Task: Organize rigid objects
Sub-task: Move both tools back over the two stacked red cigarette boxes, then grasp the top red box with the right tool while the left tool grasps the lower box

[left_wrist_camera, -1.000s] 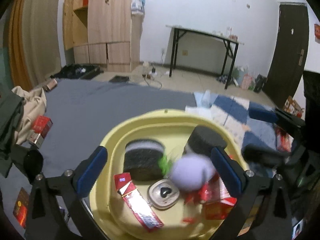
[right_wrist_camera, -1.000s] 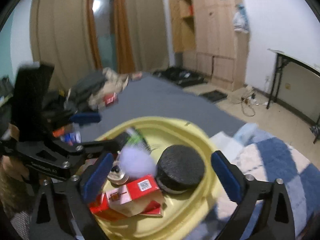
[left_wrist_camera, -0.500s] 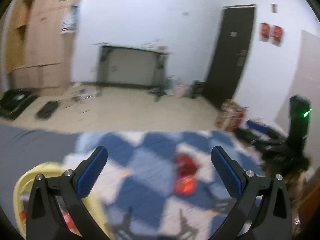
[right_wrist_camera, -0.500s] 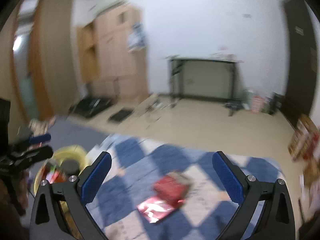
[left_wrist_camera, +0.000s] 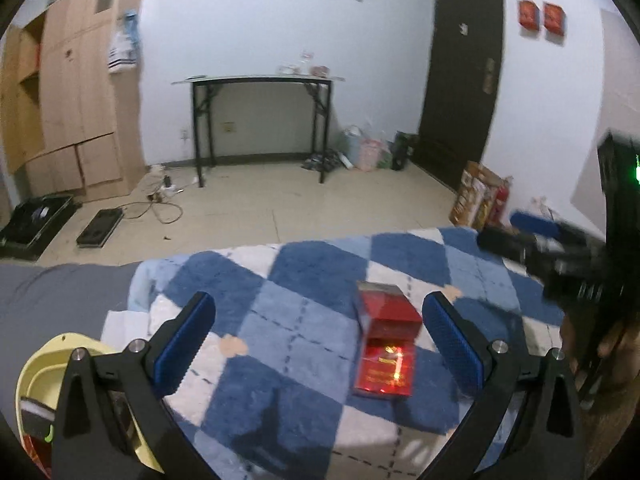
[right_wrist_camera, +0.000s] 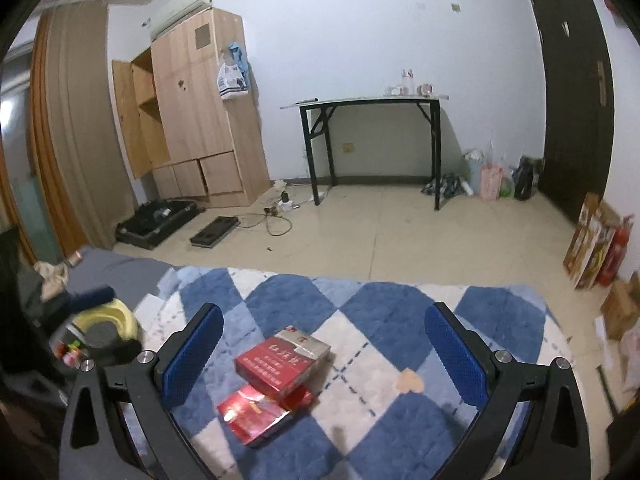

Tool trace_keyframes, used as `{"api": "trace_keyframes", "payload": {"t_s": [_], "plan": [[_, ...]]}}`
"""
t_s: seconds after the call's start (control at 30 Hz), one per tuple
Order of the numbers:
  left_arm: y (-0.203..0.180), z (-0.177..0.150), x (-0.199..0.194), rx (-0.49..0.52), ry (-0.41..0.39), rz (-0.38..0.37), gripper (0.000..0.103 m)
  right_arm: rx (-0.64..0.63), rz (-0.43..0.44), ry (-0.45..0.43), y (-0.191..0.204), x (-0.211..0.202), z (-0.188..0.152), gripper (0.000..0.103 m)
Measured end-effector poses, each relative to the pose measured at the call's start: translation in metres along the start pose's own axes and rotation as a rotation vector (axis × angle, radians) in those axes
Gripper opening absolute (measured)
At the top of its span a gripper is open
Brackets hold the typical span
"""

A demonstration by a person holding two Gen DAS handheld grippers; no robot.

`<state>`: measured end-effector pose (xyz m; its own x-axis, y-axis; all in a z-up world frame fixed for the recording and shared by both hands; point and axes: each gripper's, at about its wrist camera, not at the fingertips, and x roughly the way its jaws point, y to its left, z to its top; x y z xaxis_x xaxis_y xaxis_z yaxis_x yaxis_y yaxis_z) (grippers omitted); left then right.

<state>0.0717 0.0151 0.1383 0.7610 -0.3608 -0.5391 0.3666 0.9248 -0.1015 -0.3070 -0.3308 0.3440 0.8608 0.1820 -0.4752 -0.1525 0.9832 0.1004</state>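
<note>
red packs [right_wrist_camera: 280, 376] stacked on rug [right_wrist_camera: 400, 312], ahead between right gripper [right_wrist_camera: 324, 344] jaws, long axis diagonal; right nearer. left gripper [left_wrist_camera: 320, 332] jaws likewise apart, empty.

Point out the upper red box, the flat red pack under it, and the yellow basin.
upper red box [right_wrist_camera: 282, 362], right wrist view, on its lettered top face.
flat red pack [right_wrist_camera: 252, 416], right wrist view, on its shiny top.
yellow basin [left_wrist_camera: 48, 354], left wrist view, on its rim.

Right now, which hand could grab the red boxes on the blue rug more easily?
Probably the right. The right tool is open with the red boxes about centred between its fingers. The left tool is open too, but the boxes sit off toward one finger.
</note>
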Motion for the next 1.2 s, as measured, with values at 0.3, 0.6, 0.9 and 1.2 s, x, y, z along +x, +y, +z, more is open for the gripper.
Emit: {"api": "trace_keyframes", "payload": {"t_s": [0.3,0.6,0.9,1.2], "plan": [[0.008,-0.004,0.008,0.019,0.006,0.076,0.103,0.039,0.041,0.085,-0.010,0.043,0.005,0.103],[-0.020,-0.026,0.028,0.281,0.166,-0.046,0.103,0.103,0.086,0.104,-0.023,0.052,0.005,0.103],[-0.055,-0.055,0.067,0.339,0.286,-0.108,0.103,0.221,0.209,0.316,-0.033,0.106,-0.001,0.103],[-0.088,-0.081,0.094,0.353,0.266,-0.158,0.103,0.290,0.227,0.436,-0.050,0.155,0.002,0.103]]}}
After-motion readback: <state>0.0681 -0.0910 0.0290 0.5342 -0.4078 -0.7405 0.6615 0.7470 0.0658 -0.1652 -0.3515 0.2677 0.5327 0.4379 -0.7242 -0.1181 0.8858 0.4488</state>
